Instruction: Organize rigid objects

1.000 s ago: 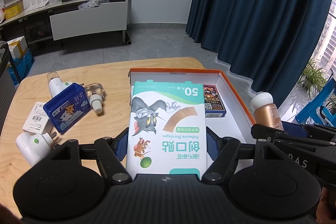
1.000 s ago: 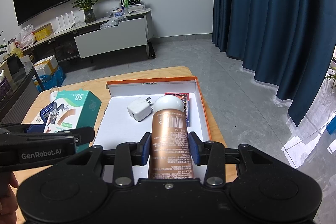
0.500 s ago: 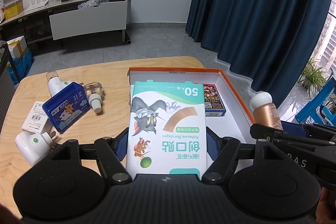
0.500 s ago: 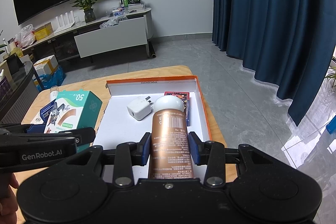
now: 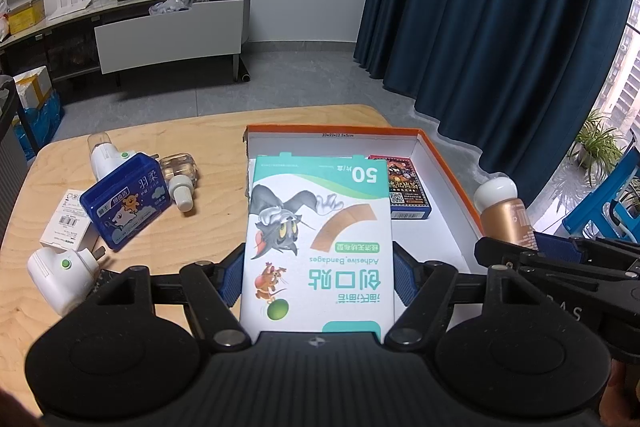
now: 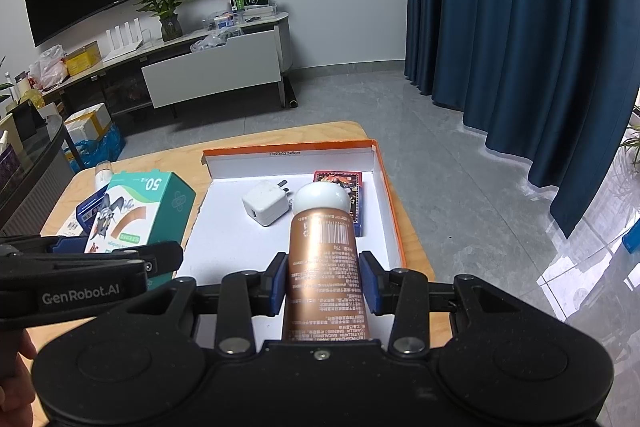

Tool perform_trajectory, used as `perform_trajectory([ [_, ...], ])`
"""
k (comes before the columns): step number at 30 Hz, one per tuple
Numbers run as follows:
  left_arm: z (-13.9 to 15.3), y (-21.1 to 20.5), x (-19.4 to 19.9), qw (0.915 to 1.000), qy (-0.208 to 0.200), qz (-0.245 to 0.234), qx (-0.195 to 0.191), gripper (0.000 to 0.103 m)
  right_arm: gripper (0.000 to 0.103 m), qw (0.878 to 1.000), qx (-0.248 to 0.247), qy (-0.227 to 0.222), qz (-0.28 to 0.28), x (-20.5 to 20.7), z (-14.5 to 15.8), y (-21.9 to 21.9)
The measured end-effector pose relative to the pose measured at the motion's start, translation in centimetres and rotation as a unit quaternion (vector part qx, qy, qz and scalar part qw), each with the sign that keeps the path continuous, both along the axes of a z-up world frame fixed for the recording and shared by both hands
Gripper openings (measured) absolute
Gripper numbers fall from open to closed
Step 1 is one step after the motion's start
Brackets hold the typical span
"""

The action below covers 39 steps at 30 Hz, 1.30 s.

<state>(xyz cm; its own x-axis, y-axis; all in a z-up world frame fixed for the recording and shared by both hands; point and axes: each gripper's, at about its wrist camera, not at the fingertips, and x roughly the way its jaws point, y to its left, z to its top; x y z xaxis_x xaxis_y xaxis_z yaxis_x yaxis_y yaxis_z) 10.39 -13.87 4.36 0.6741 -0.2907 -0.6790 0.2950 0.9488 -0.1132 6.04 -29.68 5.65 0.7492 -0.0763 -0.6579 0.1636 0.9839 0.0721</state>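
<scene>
Tray [image 6: 386,195] of white cardboard with an orange rim lies on the wooden table [image 5: 216,227], and inside it the right wrist view shows 2 things: 1 white charger plug [image 6: 265,205] near the middle and 1 dark box with a red and blue print [image 6: 352,195] at the far right side. The left gripper [image 5: 318,279] holds 1 bandage box [image 5: 320,239], white and green with a cartoon cat and mouse and the number 50; its blue pads [image 5: 402,281] press on both long sides of the box. In the right wrist view this box hangs over the left rim of the tray, partly above the table. The right gripper [image 6: 323,285] holds 1 copper-coloured bottle [image 6: 324,267] with a round white cap, the fingers closed narrow on its body, and the bottle points forward above the near part of the tray. On the table left of the tray, the left wrist view shows 1 blue box with a bear picture [image 5: 124,203], 1 small clear bottle with a white cap [image 5: 180,175] lying just beside it, 2 white plug-in devices with a green dot [image 5: 64,267] [image 5: 106,159], and 1 small white carton with a barcode [image 5: 66,219]. The blue box leans on the far white device, and the carton lies partly under the blue box.
</scene>
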Motion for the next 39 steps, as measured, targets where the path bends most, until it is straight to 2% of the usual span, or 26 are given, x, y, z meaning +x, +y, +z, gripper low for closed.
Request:
perform_trajectory([
  [39,-0.31,-0.17,0.03,1.0000,0.005,0.001,0.001,0.072,0.047,1.000,0.001,0.004,0.001,0.39,-0.67,0.00],
])
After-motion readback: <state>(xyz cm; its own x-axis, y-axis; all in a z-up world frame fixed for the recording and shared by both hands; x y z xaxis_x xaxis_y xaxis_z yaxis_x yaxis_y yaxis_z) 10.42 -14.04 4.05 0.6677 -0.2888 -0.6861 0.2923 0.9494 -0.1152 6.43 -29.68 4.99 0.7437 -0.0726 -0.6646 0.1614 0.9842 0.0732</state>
